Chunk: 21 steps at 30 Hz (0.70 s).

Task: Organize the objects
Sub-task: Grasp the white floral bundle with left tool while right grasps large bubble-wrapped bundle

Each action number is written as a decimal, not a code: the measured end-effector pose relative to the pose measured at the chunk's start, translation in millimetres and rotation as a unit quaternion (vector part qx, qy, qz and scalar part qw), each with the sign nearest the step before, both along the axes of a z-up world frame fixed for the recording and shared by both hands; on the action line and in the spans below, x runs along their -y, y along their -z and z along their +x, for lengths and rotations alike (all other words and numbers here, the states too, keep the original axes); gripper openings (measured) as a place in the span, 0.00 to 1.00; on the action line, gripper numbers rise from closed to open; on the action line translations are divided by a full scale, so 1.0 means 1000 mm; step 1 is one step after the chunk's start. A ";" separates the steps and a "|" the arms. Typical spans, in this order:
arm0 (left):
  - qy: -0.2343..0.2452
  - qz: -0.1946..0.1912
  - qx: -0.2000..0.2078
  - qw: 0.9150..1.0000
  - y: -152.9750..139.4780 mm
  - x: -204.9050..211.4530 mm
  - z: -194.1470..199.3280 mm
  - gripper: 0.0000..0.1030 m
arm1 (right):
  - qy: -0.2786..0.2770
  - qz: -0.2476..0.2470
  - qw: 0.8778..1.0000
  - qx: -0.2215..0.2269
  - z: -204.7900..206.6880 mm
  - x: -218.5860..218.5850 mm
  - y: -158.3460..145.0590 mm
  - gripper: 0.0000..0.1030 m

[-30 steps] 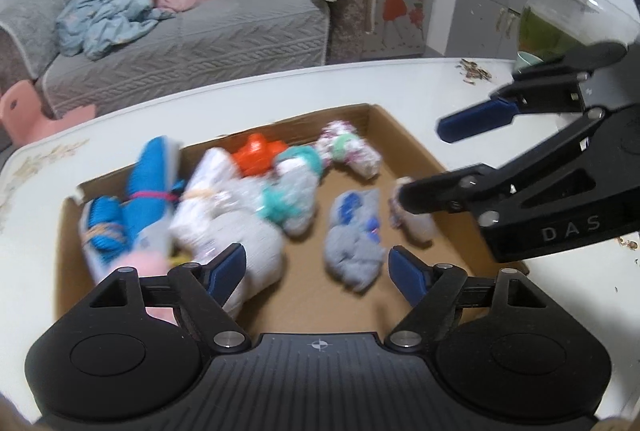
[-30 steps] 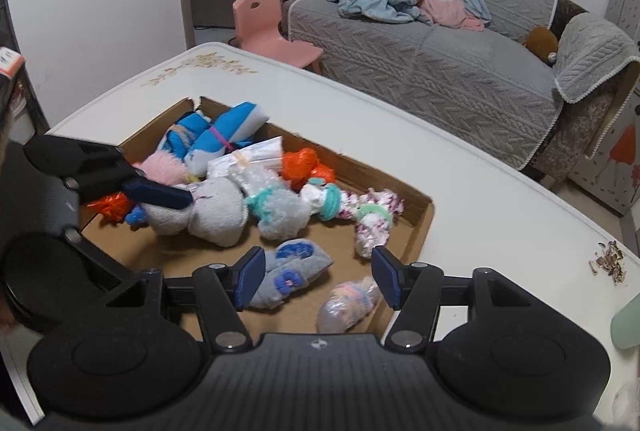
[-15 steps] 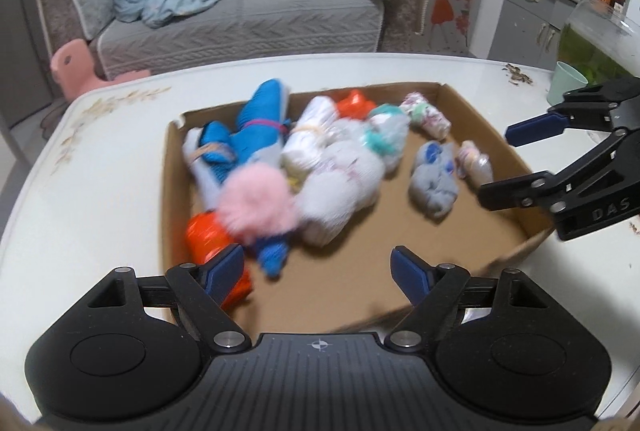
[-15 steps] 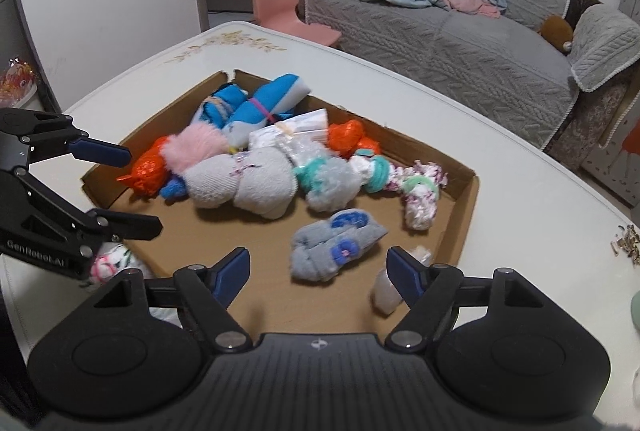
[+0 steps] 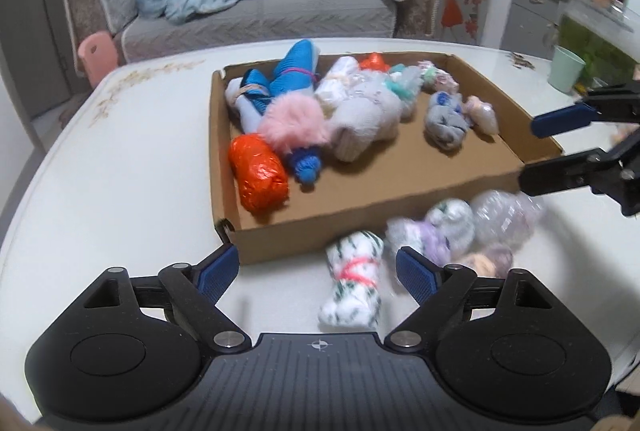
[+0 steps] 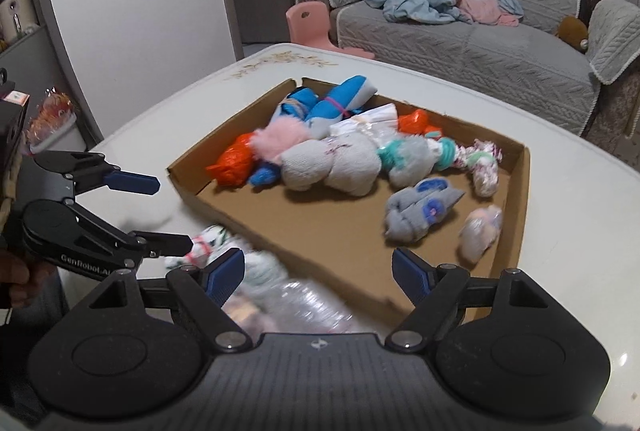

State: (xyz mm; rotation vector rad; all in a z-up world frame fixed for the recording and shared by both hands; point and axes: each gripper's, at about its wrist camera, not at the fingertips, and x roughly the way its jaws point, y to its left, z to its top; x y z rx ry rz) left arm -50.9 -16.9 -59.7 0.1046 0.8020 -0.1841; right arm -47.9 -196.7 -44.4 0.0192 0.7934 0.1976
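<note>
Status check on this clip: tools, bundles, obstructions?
Left tool and right tool open, empty. Green-striped bundle on table outside cardboard box. Wrapped bundles crowd beside it.

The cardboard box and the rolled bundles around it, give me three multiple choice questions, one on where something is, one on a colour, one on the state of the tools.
1. Where does the white and green bundle with the pink band lie?
A. inside the cardboard box
B. on the table in front of the box
C. on the sofa

2. What colour is the fluffy bundle in the cardboard box?
A. pink
B. yellow
C. black

3. How are the left tool and right tool set?
A. both shut on bundles
B. only the left open
C. both open, holding nothing

Answers: 1 B, it rests on the white table outside the box's near wall. 2 A, its fuzz is pale pink. 3 C, each view shows spread fingers with nothing clamped.
</note>
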 end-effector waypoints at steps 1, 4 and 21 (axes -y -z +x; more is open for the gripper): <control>0.002 0.006 0.002 1.000 0.002 0.002 -0.003 0.87 | 0.001 0.005 1.000 0.002 -0.003 -0.001 0.001 0.77; 0.006 0.003 -0.004 1.000 0.009 0.003 -0.006 0.87 | 0.007 0.018 1.000 0.004 -0.010 -0.002 0.006 0.77; 0.030 -0.015 0.017 0.999 0.041 0.010 0.003 0.69 | 0.040 0.089 0.995 -0.022 -0.005 0.012 0.048 0.69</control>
